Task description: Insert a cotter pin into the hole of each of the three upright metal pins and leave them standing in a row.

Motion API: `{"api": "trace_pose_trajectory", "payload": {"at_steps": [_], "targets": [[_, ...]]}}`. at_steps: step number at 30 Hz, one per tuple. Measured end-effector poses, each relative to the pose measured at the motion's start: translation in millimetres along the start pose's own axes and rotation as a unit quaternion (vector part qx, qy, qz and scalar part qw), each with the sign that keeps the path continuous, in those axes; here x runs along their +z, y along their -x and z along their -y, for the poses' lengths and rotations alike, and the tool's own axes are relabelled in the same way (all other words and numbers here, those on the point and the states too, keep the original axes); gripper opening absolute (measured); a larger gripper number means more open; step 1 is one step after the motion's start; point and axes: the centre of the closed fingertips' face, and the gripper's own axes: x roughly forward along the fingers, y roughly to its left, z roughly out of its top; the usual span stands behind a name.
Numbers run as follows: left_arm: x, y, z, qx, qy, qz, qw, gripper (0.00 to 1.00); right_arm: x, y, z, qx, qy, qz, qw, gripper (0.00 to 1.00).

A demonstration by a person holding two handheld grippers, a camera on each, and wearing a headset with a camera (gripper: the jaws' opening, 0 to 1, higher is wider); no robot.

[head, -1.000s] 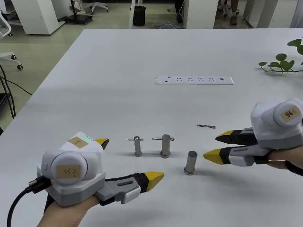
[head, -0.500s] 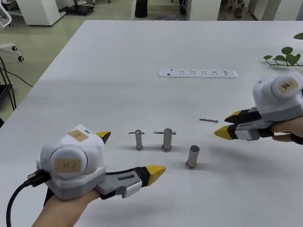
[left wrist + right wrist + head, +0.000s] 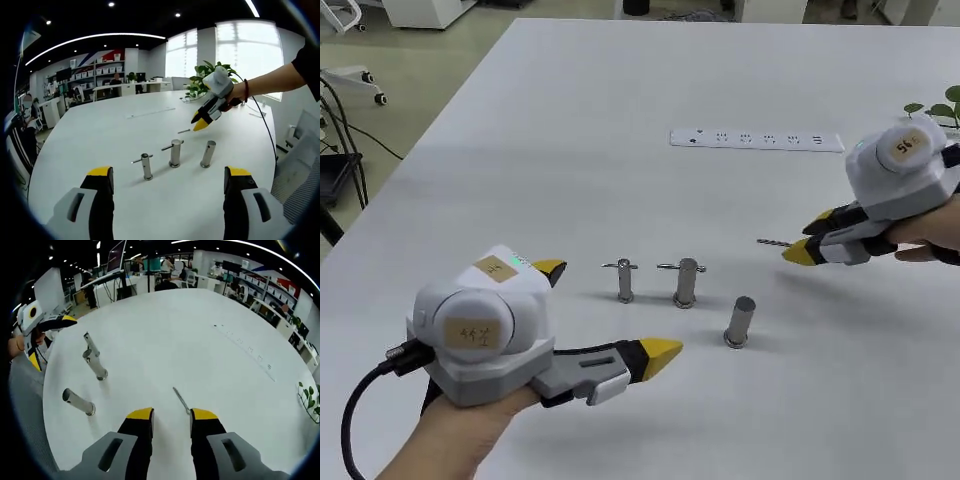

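The left gripper [image 3: 608, 308] sits low and level, a hand [image 3: 460, 440] under it, jaws spread wide and empty — the three pins [image 3: 174, 153] stand ahead between them, the bare pin [image 3: 740, 321] nearest the right jaw. The right gripper [image 3: 808, 238] tilts down toward the surface [image 3: 620, 150], jaws released — the loose cotter pin [image 3: 181, 399] lies just ahead between their tips.

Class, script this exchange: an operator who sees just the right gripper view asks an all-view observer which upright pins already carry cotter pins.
Operator: Which upright pins are done?
Observer: In the left gripper view, the left pin and the middle pin each have a cotter pin through the top.
Operator: And the third?
Observer: The right pin shows no cotter pin through it.
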Motion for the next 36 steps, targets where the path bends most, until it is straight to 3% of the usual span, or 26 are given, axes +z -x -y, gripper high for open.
{"api": "trace_pose_trajectory", "payload": {"at_steps": [8, 20, 24, 27, 36], "targets": [[-2.3, -1.0, 0.7, -0.002, 0.002, -0.005, 1.0000, 0.90, -4.7, -21.7, 20.7, -0.002, 0.002, -0.020, 0.9998, 0.18], [-4.3, -1.7, 0.8, -0.003, 0.005, -0.007, 1.0000, 0.90, -9.1, -31.6, 30.9, 0.004, 0.013, -0.051, 0.9986, 0.12], [-5.1, -1.8, 1.0, -0.004, 0.006, -0.009, 0.9999, 0.90, -11.6, -32.0, 31.9, 0.010, 0.021, -0.065, 0.9976, 0.09], [-5.3, -1.7, 1.1, -0.004, 0.006, -0.009, 0.9999, 0.90, -11.3, -33.5, 27.0, 0.032, 0.031, -0.075, 0.9962, 0.04], [-5.4, -1.4, 0.5, -0.002, 0.008, -0.010, 0.9999, 0.90, -9.2, -31.7, 19.8, 0.041, 0.071, -0.109, 0.9906, 0.00]]}}
